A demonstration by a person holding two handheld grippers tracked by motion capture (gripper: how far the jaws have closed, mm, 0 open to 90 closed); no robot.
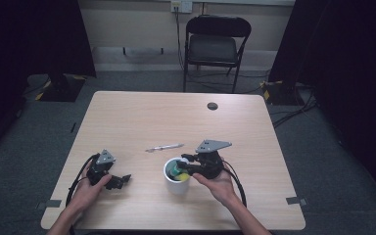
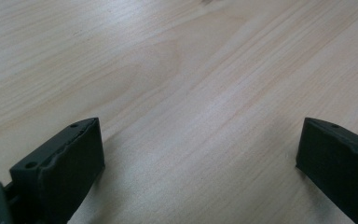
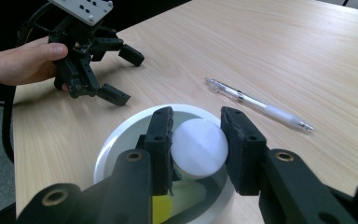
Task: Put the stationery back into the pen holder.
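While the left gripper (image 1: 120, 181) rests spread on the table (image 1: 142, 117), the right gripper (image 3: 198, 142) clamps a white-capped item (image 3: 199, 148), perhaps a glue stick, over the near white cup (image 1: 169, 177); the next move is likely to lift it clear.

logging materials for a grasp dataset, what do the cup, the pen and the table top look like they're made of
Cup: glossy white, likely ceramic or hard plastic, judging by its smooth, shiny rim. Pen: clear plastic barrel, see-through, with a frosted grip. Table: pale wood-grain surface, matte, possibly laminate rather than solid wood.
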